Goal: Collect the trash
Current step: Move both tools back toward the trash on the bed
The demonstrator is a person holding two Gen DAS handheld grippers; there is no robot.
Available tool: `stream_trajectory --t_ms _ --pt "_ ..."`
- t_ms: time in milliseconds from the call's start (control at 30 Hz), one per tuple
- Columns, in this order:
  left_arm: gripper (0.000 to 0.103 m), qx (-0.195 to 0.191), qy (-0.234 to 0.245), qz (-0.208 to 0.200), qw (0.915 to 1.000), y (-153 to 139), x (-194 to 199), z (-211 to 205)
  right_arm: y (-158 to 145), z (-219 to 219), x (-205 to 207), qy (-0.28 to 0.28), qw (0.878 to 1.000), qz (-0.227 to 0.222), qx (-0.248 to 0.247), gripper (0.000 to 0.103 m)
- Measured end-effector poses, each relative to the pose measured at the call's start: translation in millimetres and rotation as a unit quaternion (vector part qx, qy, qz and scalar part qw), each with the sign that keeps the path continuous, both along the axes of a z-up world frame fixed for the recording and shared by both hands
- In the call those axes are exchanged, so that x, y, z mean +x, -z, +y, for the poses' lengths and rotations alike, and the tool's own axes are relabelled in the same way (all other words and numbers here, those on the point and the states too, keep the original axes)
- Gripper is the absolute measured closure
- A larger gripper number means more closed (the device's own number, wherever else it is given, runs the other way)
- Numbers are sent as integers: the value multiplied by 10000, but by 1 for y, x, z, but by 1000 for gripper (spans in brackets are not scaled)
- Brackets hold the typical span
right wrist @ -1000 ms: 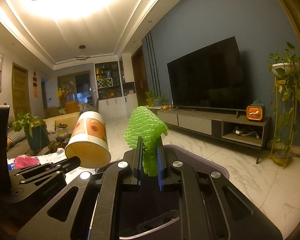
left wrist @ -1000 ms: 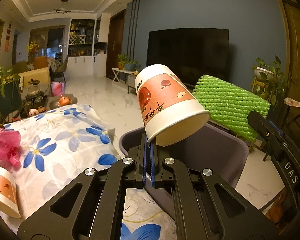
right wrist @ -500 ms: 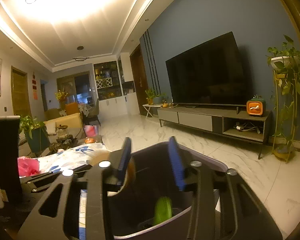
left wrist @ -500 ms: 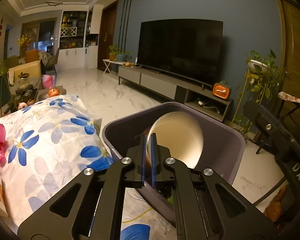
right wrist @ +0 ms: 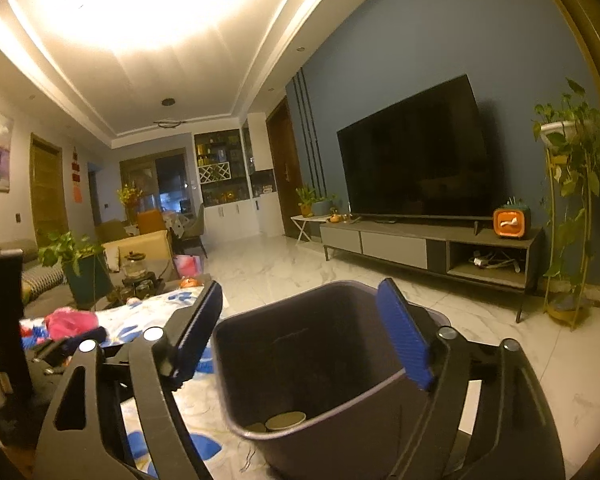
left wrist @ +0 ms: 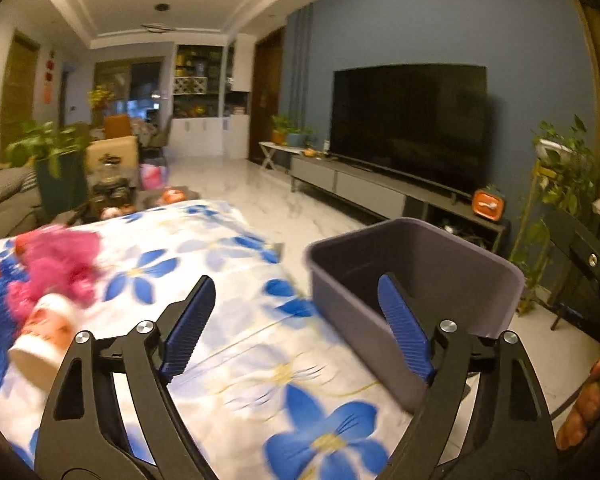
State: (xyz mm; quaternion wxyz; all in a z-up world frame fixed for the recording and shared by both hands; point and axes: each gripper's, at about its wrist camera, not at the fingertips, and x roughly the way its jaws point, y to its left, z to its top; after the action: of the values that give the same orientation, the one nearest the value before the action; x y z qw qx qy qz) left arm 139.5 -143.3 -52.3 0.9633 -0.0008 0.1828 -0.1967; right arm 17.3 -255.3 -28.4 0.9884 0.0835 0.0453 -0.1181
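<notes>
A dark purple-grey trash bin point(left wrist: 456, 276) stands at the right edge of the flowered table; it also shows in the right wrist view point(right wrist: 328, 364). A paper cup point(right wrist: 286, 421) lies at its bottom. My left gripper point(left wrist: 296, 328) is open and empty, over the cloth just left of the bin. My right gripper point(right wrist: 304, 334) is open and empty above the bin's mouth. Another orange-and-white paper cup point(left wrist: 44, 344) lies on the table at the left, beside crumpled pink trash point(left wrist: 56, 260). The green foam net is not in view.
The table carries a white cloth with blue flowers point(left wrist: 228, 320). A TV on a low console point(right wrist: 416, 236) lines the blue wall to the right. A plant stand point(right wrist: 568, 216) is far right. A small tea table and sofa point(left wrist: 112, 188) lie beyond the table.
Both grippers opened. The cup dropped from my left gripper and the green foam net from my right into the bin. My left gripper swung left toward the table.
</notes>
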Motion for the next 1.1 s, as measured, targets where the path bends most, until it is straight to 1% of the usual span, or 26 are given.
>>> stream_trajectory --t_ms 100,200,333,433,600,800,1100 --pt "19 -98 -242 -15 9997 -1 -11 22 0 11 -6 -97 9999 -21 -49 18" --pt "18 -86 -528 -99 9985 -1 -23 45 -2 23 -11 -246 9997 -73 -59 15" --pt "18 -211 -1042 -63 9943 0 -35 87 -1 45 -14 -496 9986 -67 -141 13" --pt "18 -292 -1470 -70 9887 0 -46 120 0 63 -14 -707 9972 -52 -236 13" --pt "18 -227 -2145 -109 9764 -1 -60 172 2 99 -12 -1032 9940 -64 -367 13" --pt "18 -256 -2622 -74 9646 -2 -70 219 6 134 -2 -1348 9899 24 -438 13" --pt "18 -149 -3072 -43 9515 4 -74 259 24 173 19 -1710 9833 320 -527 13"
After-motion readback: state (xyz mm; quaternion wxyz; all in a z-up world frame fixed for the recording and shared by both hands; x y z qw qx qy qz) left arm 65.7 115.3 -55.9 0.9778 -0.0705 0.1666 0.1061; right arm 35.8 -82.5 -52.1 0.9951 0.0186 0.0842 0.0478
